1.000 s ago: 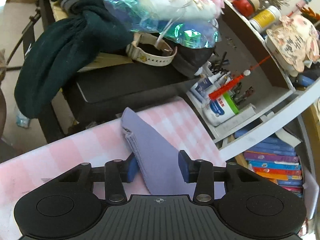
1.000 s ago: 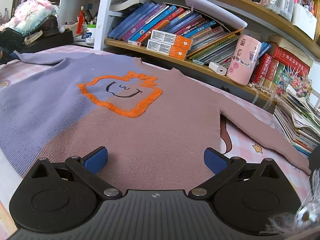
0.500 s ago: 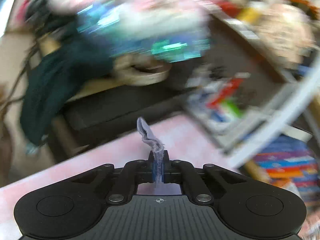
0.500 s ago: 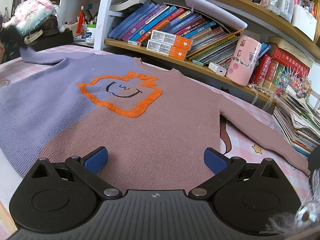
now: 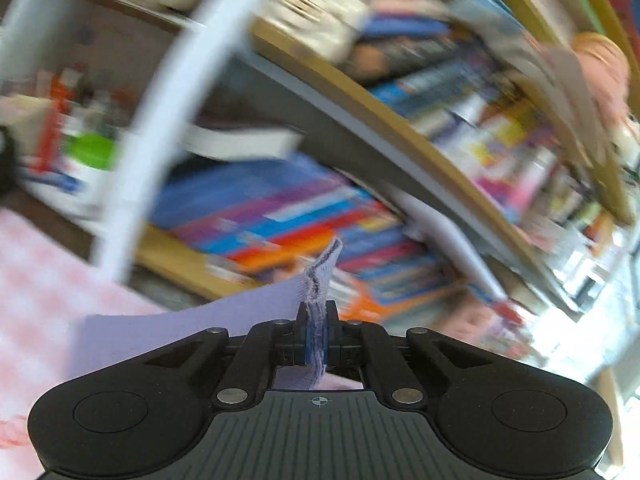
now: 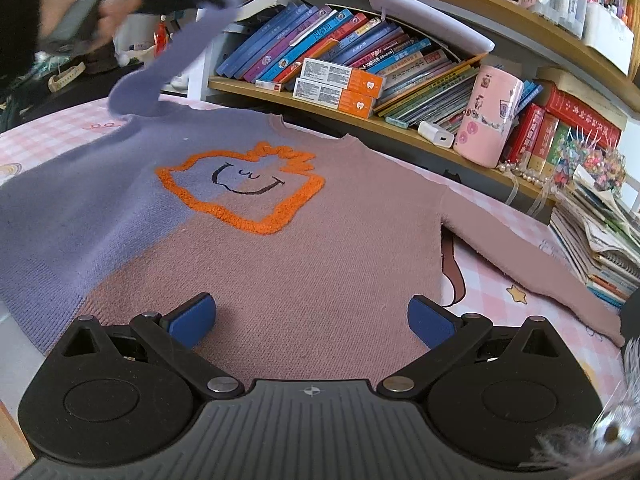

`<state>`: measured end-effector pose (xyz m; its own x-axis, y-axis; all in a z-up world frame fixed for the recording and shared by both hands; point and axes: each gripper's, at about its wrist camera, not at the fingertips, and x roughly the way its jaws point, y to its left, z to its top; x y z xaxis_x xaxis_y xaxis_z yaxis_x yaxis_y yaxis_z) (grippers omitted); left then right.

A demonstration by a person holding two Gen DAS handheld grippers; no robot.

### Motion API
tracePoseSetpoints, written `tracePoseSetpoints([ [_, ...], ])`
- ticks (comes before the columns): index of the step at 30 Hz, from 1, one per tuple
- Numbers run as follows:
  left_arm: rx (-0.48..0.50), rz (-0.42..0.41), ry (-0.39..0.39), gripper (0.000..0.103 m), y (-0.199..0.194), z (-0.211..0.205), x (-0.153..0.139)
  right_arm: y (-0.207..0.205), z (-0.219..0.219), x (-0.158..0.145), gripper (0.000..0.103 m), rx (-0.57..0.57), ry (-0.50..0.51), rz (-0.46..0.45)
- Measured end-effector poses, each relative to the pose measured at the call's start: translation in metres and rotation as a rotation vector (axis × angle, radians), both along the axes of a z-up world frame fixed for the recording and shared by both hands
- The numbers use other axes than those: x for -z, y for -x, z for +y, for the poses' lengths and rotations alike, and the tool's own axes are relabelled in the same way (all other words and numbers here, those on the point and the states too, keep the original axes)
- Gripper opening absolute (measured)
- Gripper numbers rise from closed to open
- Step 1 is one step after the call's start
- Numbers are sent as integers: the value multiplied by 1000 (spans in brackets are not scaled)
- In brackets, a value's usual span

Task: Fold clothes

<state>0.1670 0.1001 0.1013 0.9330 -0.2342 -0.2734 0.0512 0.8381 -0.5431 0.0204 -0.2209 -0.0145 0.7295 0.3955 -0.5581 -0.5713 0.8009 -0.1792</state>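
Sweater (image 6: 248, 248) lies flat, front up, on the bench (image 6: 500, 280) with its pink checked cloth, purple half on the left, brownish-pink half on the right, an orange-outlined smiling face (image 6: 240, 188) across the chest. The left tongs (image 5: 316, 338) are clamped tight on the cuff of the purple sleeve (image 6: 176, 56), and there it is, lifted clear of the bench at far left, a hand (image 6: 84, 8) carrying it high in front of the bookshelf (image 6: 360, 116). The left wrist view is badly blurred, books streaking past. The right tongs (image 6: 312, 318) hang wide open above the near hem, blue pads apart, gripping nothing. The brownish-pink sleeve (image 6: 540, 256) stretches out flat to the right. A pink cup (image 6: 490, 114) stands on the shelf among the books.
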Motion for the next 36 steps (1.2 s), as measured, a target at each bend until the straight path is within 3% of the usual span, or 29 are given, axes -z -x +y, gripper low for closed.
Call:
tracePoseSetpoints([
  [8,163,21,3,4,-47,-91,15,1,1,0,103,-1,8,-11],
  [12,207,116,17,8,-67,-122,40,1,1,0,103,-2,7,-10],
  [15,260,149,45,42,-61,-129,51,-1,-1,0,103,-2,-3,3],
  [17,272,124,9,66,-45,-125,50,-1,-1,0,103,-3,-7,7],
  [19,269,107,-65,72,-26,-112,45,-2,-2,0,103,-3,-9,10],
  [22,267,125,-193,75,19,-81,48,-1,-2,0,103,-4,-12,13],
  [25,251,202,-325,76,73,-49,60,-2,-2,1,103,-4,-14,15],
  [29,117,297,-465,76,138,-10,76,-3,-2,1,103,-4,-16,20],
  [34,28,283,-498,75,183,19,87,-7,-5,2,103,-4,-39,51],
  [36,28,266,-504,70,187,22,91,-11,-8,2,103,-2,-59,78],
])
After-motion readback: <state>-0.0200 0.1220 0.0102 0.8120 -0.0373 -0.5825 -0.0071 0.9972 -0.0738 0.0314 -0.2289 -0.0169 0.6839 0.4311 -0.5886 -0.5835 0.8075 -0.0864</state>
